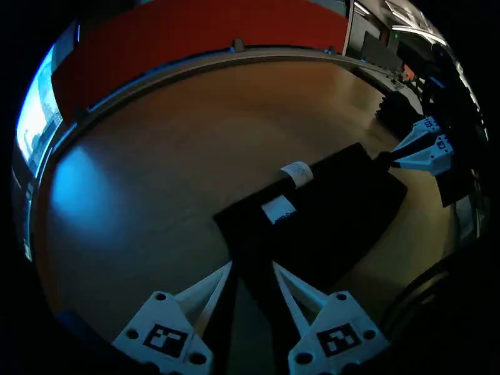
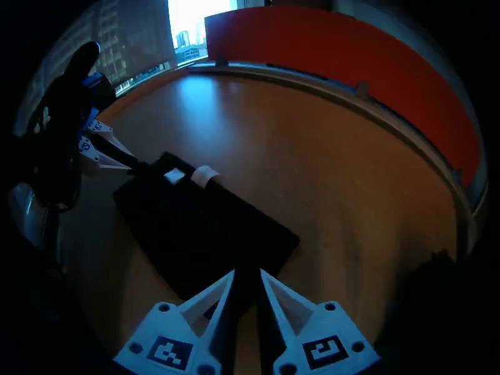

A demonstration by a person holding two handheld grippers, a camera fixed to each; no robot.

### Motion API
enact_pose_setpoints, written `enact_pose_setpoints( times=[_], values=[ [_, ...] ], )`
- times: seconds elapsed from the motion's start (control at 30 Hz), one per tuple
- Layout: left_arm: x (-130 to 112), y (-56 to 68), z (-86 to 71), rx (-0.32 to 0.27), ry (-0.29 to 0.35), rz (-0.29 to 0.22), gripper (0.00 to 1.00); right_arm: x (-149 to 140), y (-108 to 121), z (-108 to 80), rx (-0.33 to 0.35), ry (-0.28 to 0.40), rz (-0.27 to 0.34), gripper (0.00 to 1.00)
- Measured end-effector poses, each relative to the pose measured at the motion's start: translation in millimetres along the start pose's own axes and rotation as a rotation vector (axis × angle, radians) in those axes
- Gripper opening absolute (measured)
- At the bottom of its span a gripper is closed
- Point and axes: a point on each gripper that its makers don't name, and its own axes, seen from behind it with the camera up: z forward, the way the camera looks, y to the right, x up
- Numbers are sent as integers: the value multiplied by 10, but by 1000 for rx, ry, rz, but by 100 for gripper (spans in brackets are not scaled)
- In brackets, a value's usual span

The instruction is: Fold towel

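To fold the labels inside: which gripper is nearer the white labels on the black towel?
Left. The left gripper holds the towel corner beside the white labels; the right gripper holds the far end.

Dim | blue daylight from window (image 2: 194,25) — glare on tabletop (image 1: 81,187) | fisheye-bent edges | towel (image 2: 200,231) underexposed

Office or meeting room, dim. Large wooden table (image 1: 156,187) with a curved edge and a pale metal rail (image 1: 187,69) along its far side. Red divider panel (image 1: 187,31) clamped upright behind the rail, desk-partition type. Window (image 2: 187,25) at the table's end, bright daylight, high-rise facades (image 2: 125,44) outside, so an upper floor in a city block. Ceiling strip lights (image 1: 406,28) in the left gripper view, with dark equipment below them, too blurred to identify.
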Motion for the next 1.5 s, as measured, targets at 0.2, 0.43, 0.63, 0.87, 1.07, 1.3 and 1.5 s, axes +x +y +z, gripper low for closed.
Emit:
enact_pose_setpoints(
  times=[0.2,0.43,0.63,0.87,1.07,1.3,1.5],
  values=[
    [31,-41,87,10,5,5,38,-2,91,86,-33,-6,10,22],
    [85,-126,123,36,7,22,59,55,177,137,-61,5,28,34],
    [136,-219,117,64,11,30,75,76,268,155,-92,11,27,47],
    [211,-346,88,109,27,15,86,135,375,145,-130,28,39,68],
    [251,-418,26,135,41,14,86,164,431,112,-150,37,39,70],
    [231,-436,-73,139,52,-13,87,157,399,38,-151,46,35,89],
    [134,-397,-152,131,48,-38,87,117,299,-36,-147,52,45,89]
  ],
)
